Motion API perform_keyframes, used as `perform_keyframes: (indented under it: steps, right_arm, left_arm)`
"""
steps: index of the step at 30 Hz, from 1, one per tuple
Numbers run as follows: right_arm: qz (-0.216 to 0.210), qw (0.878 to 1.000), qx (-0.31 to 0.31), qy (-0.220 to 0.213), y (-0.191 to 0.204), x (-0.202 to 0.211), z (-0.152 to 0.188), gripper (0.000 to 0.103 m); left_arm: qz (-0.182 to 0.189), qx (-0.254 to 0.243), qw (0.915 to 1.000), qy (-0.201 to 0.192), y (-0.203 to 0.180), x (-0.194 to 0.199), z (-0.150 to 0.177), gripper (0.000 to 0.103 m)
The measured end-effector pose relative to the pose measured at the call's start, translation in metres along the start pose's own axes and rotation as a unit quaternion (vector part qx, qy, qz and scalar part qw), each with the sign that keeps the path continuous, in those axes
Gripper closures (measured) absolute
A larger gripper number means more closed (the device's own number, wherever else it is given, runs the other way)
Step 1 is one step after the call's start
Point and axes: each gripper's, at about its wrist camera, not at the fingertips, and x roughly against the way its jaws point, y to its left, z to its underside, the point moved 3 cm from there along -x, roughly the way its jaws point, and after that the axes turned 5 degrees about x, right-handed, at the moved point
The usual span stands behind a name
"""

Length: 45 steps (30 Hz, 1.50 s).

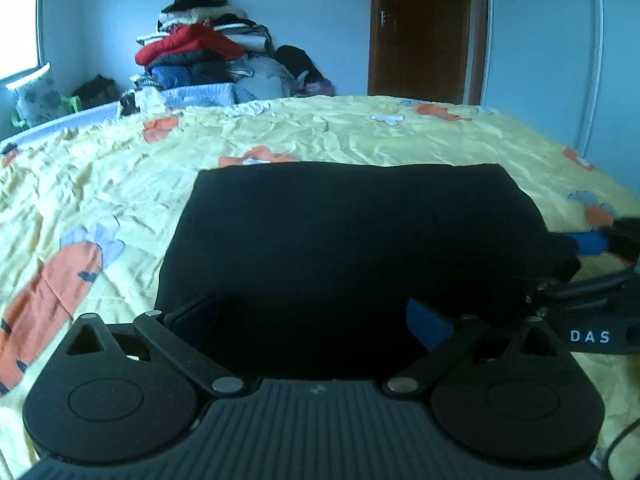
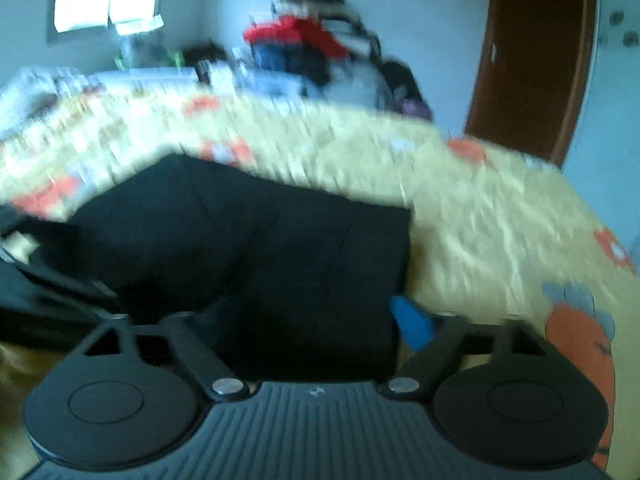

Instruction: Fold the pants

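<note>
the black pants (image 1: 352,232) lie folded near the bed's (image 1: 280,132) front edge. the left tool (image 1: 308,316) sits open over their near edge, gripping nothing. the right tool (image 2: 316,312), marked "das", is open at their right edge, nothing visibly held.

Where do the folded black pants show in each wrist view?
Left wrist: black pants fill the centre, just ahead of the tongs.
Right wrist: pants sit centre-left, blurred.
Shared landmark: the clothes pile with the red garment behind the bed.
</note>
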Motion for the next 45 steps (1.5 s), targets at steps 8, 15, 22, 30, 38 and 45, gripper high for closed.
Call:
perform_keyframes:
  steps: [8,15,22,30,38,45]
  right_arm:
    - [0.004,1.0,0.007,-0.03,0.01,0.022,-0.005,0.029]
    - [0.009,1.0,-0.017,-0.002,0.006,0.015,0.001,0.029]
    - [0.02,1.0,-0.002,-0.003,0.014,0.014,0.004,0.026]
    - [0.017,0.998,-0.062,-0.005,0.004,0.028,0.015,0.019]
    - [-0.001,0.998,-0.064,0.019,0.021,0.021,0.028,0.018]
    - [-0.001,0.998,-0.056,-0.003,0.033,0.051,0.027,0.018]
  left_arm:
    - [-0.019,-0.006,0.9996,-0.019,-0.003,0.003,0.008,0.0]
    - [-0.015,-0.008,0.9997,-0.018,-0.001,0.009,0.008,0.0]
    - [-0.015,-0.011,0.9996,-0.021,-0.001,0.016,0.011,0.0]
    - [-0.016,-0.027,0.9992,-0.027,0.0,0.026,0.019,0.0]
    - [-0.017,-0.035,0.9987,-0.034,-0.001,0.03,0.025,0.0]
    - [0.005,0.008,0.9995,-0.029,0.01,0.054,0.03,0.002]
